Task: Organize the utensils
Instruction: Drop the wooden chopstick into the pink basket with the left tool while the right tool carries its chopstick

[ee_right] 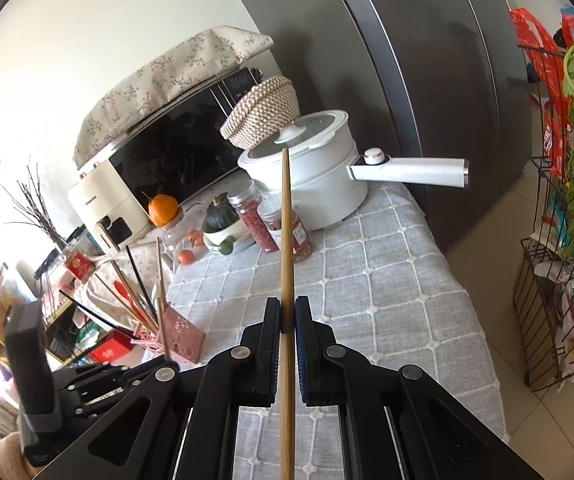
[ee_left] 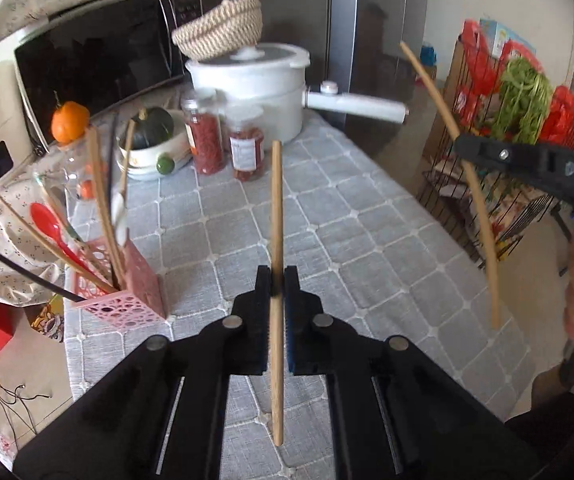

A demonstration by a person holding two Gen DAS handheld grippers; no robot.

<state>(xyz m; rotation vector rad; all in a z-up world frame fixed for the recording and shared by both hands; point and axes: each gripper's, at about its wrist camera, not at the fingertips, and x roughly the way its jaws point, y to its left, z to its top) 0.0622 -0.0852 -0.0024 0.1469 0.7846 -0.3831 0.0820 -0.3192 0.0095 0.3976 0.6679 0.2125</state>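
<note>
Nearest the lens in the left wrist view, the left gripper [ee_left: 277, 280] has its jaws closed narrowly on a bamboo chopstick [ee_left: 276, 240], gripped around mid-length and held nearly upright above the grey quilted tablecloth [ee_left: 367, 220]. The right gripper [ee_right: 287, 316] likewise pinches a second bamboo chopstick [ee_right: 286, 240] between near-closed jaws, also upright over the cloth.

Judging by the layout, the task looks well advanced: the pink perforated utensil holder [ee_left: 127, 300] at the table's left edge already carries several chopsticks, a red spoon [ee_left: 47, 220] and what seems a white spoon. No loose utensils show on the visible cloth, so these two sticks may be the last to drop in, though table parts hidden beneath the grippers cannot be checked.

Only the left view shows the right gripper from outside, gripping its stick near the middle, off to the right of the holder. Only the right view shows the left gripper's body low at left, just beside the holder.
</note>
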